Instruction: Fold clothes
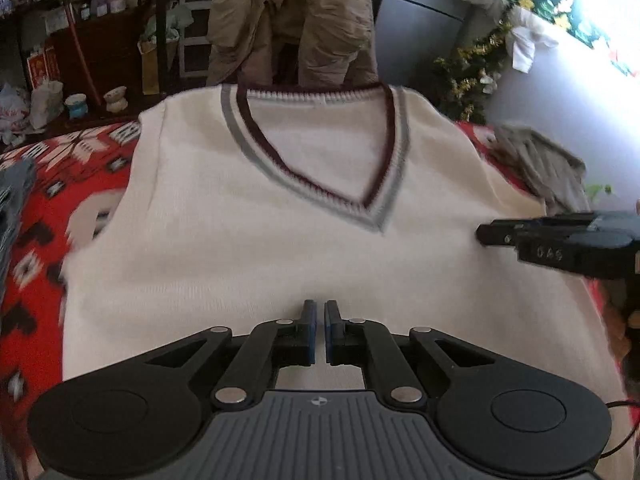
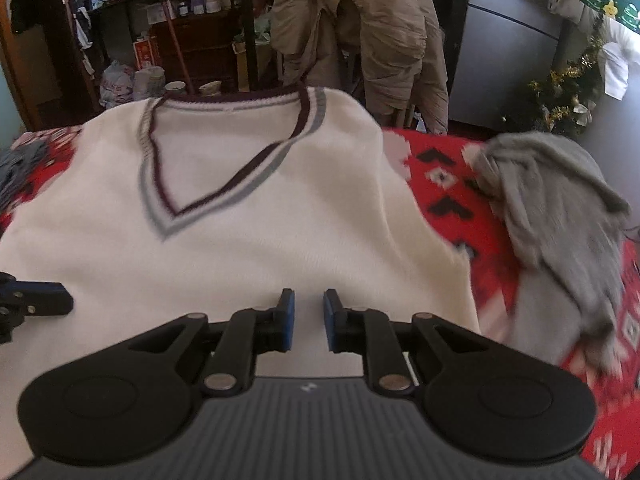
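A cream knitted V-neck vest with a maroon and grey collar lies spread on the red patterned cloth, collar at the far side. My left gripper sits at the vest's near edge, its blue pads almost together with white knit in the slit. In the right wrist view the same vest fills the middle. My right gripper holds the near edge further right, with a narrow gap filled by white fabric. Each gripper shows at the edge of the other's view: the right gripper, the left gripper.
A crumpled grey garment lies on the red cloth to the right of the vest. A tan jacket hangs over a chair behind the table. Cluttered shelves stand at the back left.
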